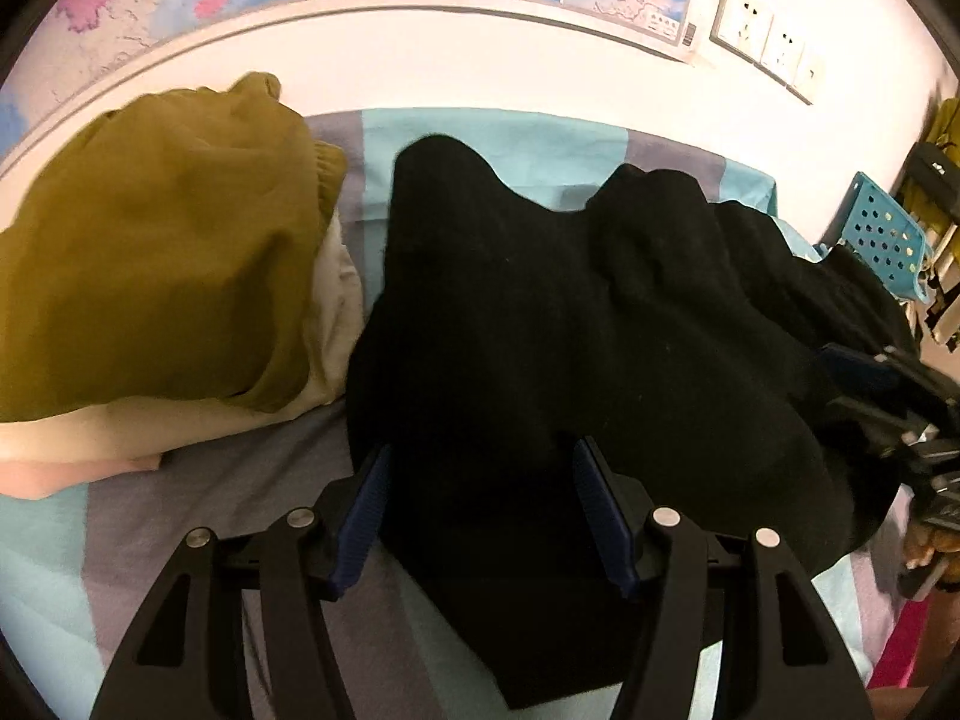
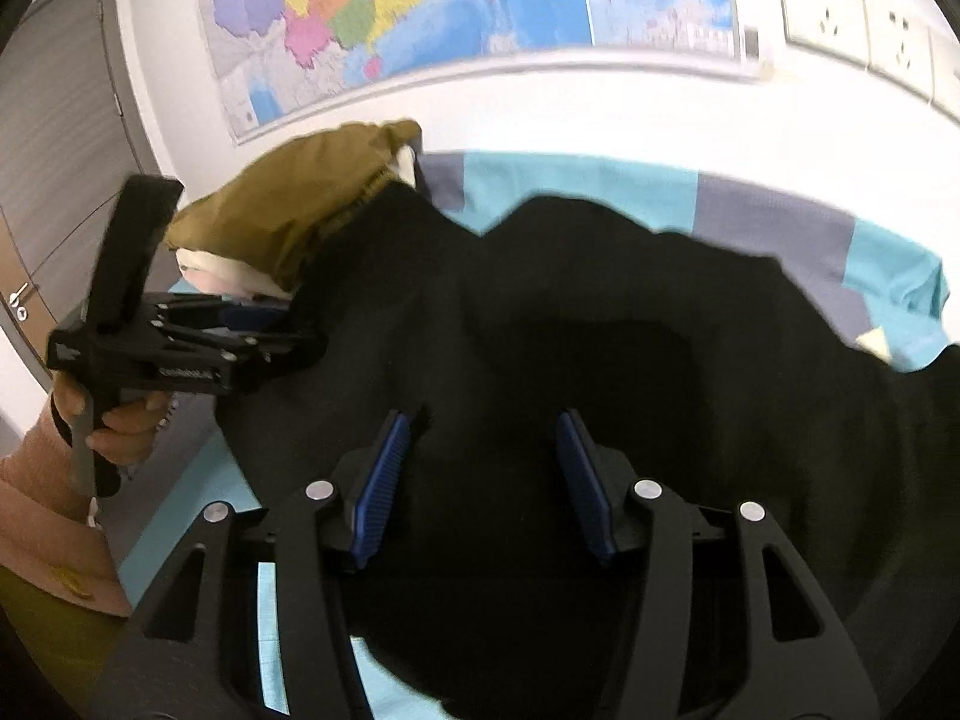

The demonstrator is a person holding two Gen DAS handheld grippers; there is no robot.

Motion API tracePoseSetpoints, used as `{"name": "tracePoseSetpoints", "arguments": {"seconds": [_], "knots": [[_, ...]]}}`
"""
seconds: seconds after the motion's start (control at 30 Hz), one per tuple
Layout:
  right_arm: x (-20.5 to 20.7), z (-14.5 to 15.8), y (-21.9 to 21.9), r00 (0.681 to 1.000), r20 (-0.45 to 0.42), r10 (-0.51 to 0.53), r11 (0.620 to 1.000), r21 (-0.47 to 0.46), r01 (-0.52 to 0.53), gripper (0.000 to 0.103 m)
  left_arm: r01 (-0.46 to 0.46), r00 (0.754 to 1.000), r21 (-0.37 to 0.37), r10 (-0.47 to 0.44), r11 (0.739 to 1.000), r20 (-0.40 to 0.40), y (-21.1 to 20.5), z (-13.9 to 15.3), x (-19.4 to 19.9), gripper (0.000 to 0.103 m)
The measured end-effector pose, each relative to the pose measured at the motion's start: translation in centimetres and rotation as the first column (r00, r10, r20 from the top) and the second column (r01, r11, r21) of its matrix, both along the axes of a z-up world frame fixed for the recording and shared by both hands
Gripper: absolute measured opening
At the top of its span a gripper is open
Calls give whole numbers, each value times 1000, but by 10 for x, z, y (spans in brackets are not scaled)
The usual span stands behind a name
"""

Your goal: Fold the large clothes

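Note:
A large black garment lies bunched across the striped bed sheet. My left gripper stands open over its near edge; the blue pads flank the cloth without pressing on it. My right gripper is open too, its jaws apart above the middle of the black garment. In the right wrist view the left gripper reaches in from the left, held by a hand. The right gripper shows at the far right of the left wrist view.
A folded olive garment lies on cream and pink clothes at the left of the bed. A blue perforated basket stands off the bed's right end. The wall behind carries a map and sockets; a door is at left.

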State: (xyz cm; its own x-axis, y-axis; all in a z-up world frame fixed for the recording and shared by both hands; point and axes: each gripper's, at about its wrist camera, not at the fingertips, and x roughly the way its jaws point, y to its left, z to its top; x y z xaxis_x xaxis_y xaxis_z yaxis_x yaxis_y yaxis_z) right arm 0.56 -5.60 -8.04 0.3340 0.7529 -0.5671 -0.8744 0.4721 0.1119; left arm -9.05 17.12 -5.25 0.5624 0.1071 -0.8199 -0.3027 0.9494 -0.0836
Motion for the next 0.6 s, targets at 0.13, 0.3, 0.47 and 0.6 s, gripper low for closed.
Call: {"name": "tracePoseSetpoints", "arguments": {"seconds": [0.13,0.3,0.47,0.6], "knots": [[-15,13,-7,999,50,4,1000,22,-5,53,-4,1000,-4,4,1000,24,-2,8,-10,63],[-41,15,0,992,99,75,997,3,-76,55,4,999,-36,-2,999,45,-1,14,-22,65],[-56,1,19,983,127,131,990,-74,-123,56,-10,999,-71,12,997,36,2,7,-27,65],[-44,-16,29,988,106,116,988,-117,-104,54,-14,999,-66,17,998,37,1,5,-27,64]]}}
